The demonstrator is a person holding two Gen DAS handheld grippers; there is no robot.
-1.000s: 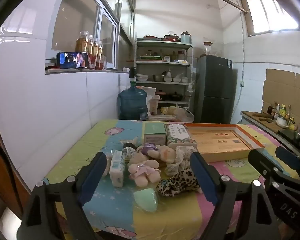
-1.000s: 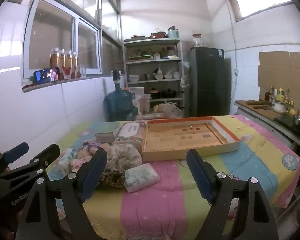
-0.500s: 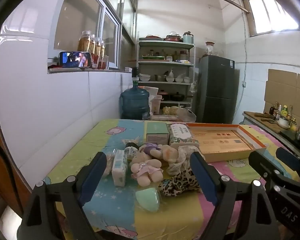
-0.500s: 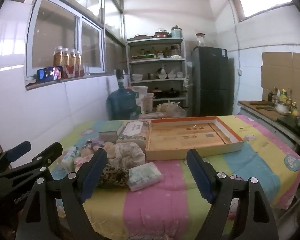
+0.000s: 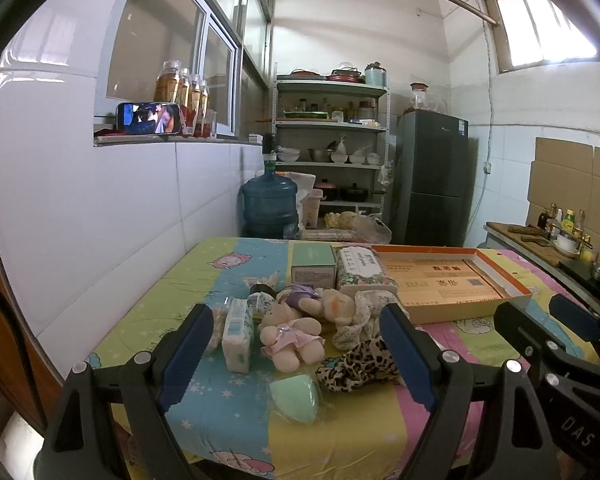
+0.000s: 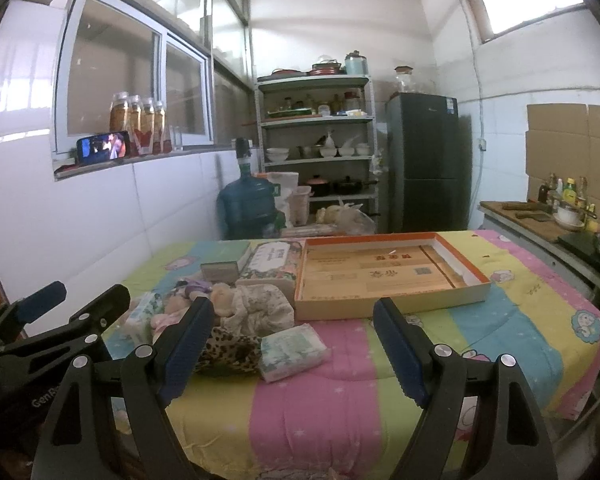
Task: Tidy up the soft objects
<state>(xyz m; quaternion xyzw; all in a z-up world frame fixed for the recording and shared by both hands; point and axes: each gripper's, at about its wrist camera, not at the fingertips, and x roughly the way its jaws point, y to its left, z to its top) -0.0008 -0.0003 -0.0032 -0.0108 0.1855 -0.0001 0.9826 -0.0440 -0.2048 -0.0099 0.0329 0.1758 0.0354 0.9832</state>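
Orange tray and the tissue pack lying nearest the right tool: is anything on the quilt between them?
Nothing. In the right wrist view the stretch of striped quilt between the orange tray and the tissue pack is bare.

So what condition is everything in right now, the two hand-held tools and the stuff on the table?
Left tool: open, holding nothing.
Right tool: open, holding nothing.
Orange tray: lying flat, no soft things in it yet.
Pink teddy: lying in the pile.
Leopard cloth: crumpled beside the teddy.
Green sponge: in clear wrap, nearest the table edge.
Tissue pack: sealed, lying flat.
Phone: screen on, propped on the sill.
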